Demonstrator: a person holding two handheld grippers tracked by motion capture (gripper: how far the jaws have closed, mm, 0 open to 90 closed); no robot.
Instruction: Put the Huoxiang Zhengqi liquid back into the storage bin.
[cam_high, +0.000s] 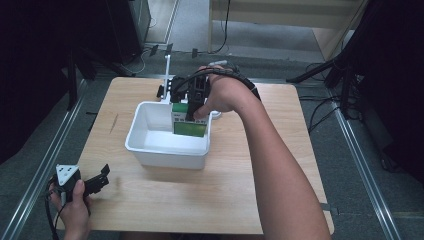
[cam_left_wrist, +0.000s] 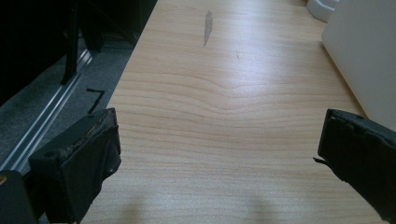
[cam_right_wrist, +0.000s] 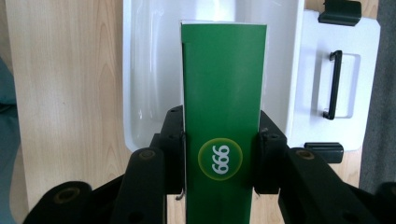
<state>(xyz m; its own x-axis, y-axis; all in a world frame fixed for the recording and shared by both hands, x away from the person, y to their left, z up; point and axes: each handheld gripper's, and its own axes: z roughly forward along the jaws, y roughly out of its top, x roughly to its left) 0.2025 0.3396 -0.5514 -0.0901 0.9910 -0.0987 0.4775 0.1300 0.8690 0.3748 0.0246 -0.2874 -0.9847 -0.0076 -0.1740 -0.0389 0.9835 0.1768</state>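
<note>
Green box clamped over the white bin, left tool idle.

At the table's (cam_high: 150, 200) near-left corner the left gripper (cam_high: 100, 181) rests with its jaws spread wide on nothing. Mid-table stands one white bin (cam_high: 165, 150). Over its far right corner the right gripper (cam_high: 192, 107) pinches the one green box (cam_right_wrist: 223, 116) by both narrow sides; a white lid (cam_right_wrist: 341, 88) lies beyond.
</note>
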